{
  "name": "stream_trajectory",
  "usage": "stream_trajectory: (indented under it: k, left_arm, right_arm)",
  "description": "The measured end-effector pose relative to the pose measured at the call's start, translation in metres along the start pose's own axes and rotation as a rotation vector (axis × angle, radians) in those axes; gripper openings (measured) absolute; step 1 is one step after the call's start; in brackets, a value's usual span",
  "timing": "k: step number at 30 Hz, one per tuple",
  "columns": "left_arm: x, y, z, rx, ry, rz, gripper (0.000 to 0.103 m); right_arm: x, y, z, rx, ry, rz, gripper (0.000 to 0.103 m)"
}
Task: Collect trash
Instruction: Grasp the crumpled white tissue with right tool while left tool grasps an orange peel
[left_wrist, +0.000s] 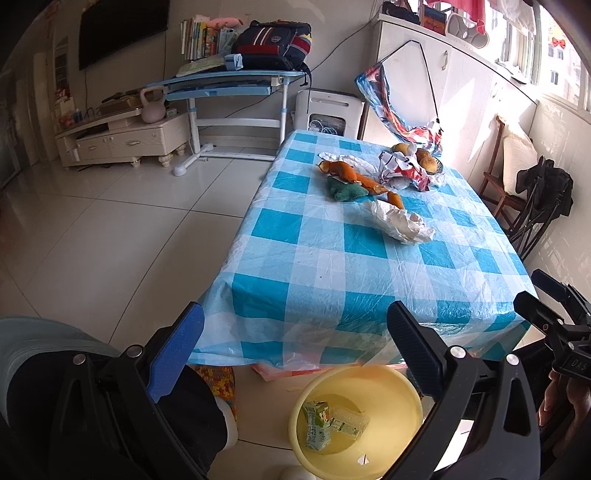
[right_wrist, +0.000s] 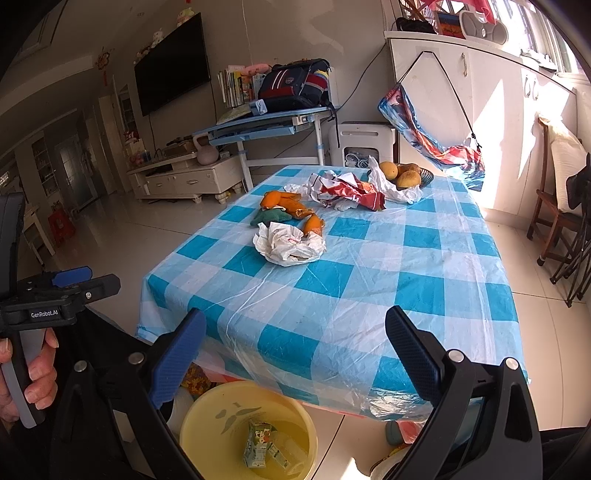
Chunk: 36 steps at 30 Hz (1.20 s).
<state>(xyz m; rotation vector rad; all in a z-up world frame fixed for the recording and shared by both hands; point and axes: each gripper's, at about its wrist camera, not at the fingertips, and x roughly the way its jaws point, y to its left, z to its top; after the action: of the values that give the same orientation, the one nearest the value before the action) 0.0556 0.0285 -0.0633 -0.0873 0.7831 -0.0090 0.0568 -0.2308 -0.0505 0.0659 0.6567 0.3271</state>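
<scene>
Hovering above the near edge of the counter, which is draped in a blue-and-white checked plastic cloth, the left gripper and the right gripper both stand with jaws spread wide and nothing between them. On the floor just in front of the counter sits a round pale-yellow plastic bucket, already holding a crushed green-and-white drink carton. Trash remains toward the far half of the counter: a crumpled white plastic bag nearest, curled orange fruit peels and a dark green cloth lump just behind it, then a crumpled red-and-white paper wrapper. At the far right edge, a dark bowl of yellow-orange fruit rests on another white bag. A hand grips the left gripper's handle.
</scene>
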Motion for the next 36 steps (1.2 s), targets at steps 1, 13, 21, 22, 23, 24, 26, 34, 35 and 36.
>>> stream_trajectory:
  k: [1, 13, 21, 22, 23, 24, 26, 34, 35, 36]
  left_arm:
    - [0.001, 0.005, 0.001, -0.029, 0.007, -0.006, 0.096]
    - [0.01, 0.034, 0.002, -0.203, 0.045, -0.052, 0.096]
    - [0.005, 0.006, 0.03, 0.013, 0.005, -0.032, 0.096]
    - [0.008, 0.004, 0.035, 0.032, 0.006, -0.031, 0.096]
    - [0.012, 0.002, 0.04, 0.044, 0.009, -0.031, 0.096]
    - [0.016, 0.003, 0.047, 0.05, 0.013, -0.036, 0.096]
    - [0.027, 0.004, 0.062, 0.05, 0.024, -0.052, 0.096]
    - [0.098, 0.0, 0.14, 0.034, 0.044, -0.096, 0.096]
    - [0.11, -0.003, 0.148, 0.035, 0.051, -0.096, 0.096]
    - [0.123, -0.007, 0.155, 0.039, 0.059, -0.097, 0.096]
  right_arm:
    - [0.0, 0.0, 0.001, 0.0, 0.0, 0.003, 0.094]
    - [0.033, 0.007, 0.009, 0.002, 0.068, 0.093, 0.094]
    - [0.083, 0.017, 0.037, -0.037, 0.098, 0.12, 0.094]
    - [0.089, 0.018, 0.041, -0.034, 0.098, 0.121, 0.094]
    - [0.096, 0.019, 0.045, -0.034, 0.099, 0.122, 0.094]
    - [0.102, 0.021, 0.048, -0.037, 0.101, 0.123, 0.094]
    - [0.117, 0.023, 0.053, -0.05, 0.116, 0.113, 0.092]
    - [0.16, 0.011, 0.059, -0.085, 0.237, 0.104, 0.032]
    - [0.161, 0.01, 0.06, -0.096, 0.253, 0.12, 0.019]
    - [0.159, 0.009, 0.061, -0.105, 0.268, 0.121, 0.019]
